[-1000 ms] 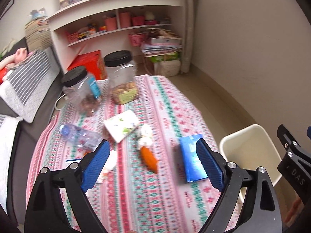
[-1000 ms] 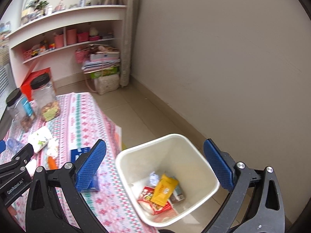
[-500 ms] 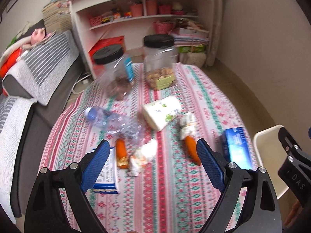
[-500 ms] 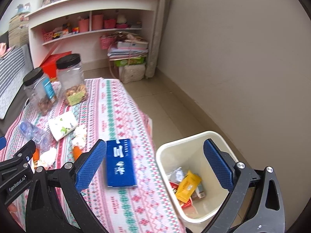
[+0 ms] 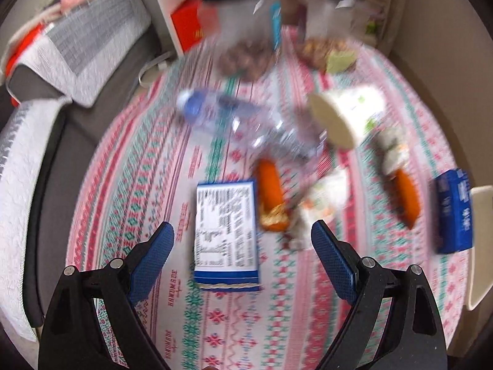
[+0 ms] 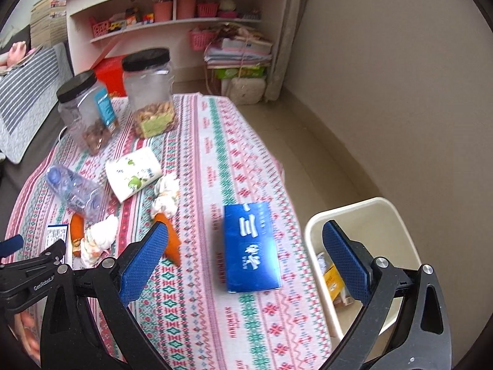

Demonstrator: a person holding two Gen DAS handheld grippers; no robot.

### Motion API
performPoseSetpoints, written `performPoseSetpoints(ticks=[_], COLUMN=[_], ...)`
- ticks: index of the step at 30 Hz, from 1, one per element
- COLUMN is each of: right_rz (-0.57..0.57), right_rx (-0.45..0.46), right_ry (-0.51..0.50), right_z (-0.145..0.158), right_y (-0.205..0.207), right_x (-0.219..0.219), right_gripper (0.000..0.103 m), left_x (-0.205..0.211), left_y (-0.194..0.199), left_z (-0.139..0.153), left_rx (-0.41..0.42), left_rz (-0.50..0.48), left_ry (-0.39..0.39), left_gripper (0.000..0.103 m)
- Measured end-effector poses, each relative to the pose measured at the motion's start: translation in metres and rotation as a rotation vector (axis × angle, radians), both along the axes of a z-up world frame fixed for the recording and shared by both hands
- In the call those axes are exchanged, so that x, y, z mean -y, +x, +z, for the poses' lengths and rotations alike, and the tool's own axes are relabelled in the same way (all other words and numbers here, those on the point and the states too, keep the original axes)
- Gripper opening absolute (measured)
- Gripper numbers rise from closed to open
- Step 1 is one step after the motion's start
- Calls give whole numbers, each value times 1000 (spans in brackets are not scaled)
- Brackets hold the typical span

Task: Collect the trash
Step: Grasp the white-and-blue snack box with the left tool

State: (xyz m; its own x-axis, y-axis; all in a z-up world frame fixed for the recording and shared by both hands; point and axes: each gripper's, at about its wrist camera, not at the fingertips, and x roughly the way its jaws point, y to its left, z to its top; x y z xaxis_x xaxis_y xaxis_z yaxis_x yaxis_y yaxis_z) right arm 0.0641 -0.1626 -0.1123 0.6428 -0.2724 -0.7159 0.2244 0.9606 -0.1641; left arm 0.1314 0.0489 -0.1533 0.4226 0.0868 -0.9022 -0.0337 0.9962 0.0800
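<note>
The left gripper [image 5: 242,246] hangs with jaws wide apart, and a blue-edged printed carton [image 5: 226,235] lies flat between them. The right gripper [image 6: 245,254] is also spread, a blue box [image 6: 251,246] between its jaws, the trash bin [image 6: 397,215] behind its right finger.

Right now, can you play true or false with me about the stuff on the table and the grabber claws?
1. The left gripper is open with nothing in it. True.
2. The plastic bottle stands upright. False: it lies on its side on the tablecloth.
3. The bin is empty. False: wrappers, one of them yellow, lie inside.
4. Both jars have black lids. True.
5. The right gripper is squeezing the blue box. False: its jaws are wide apart, and the box lies flat on the cloth.
</note>
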Motion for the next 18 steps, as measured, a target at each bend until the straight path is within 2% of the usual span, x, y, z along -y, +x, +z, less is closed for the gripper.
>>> performPoseSetpoints(ticks=[5, 10, 16, 18], right_rz=[38, 72, 118, 153], right_rx=[-84, -138, -172, -197], right_ry=[32, 61, 51, 49], right_z=[-20, -34, -49, -56], right_y=[14, 29, 44, 49], right_x=[-7, -14, -29, -38], right_gripper=[96, 96, 96, 96], left_x=[-19, -27, -20, -19], left_y=[12, 15, 11, 8], left_z=[-39, -53, -48, -45], left_rx=[-147, -187, -173, -166], left_rz=[-4, -25, -113, -133], left_ry=[-32, -79, -85, -88], left_gripper=[88, 87, 70, 59])
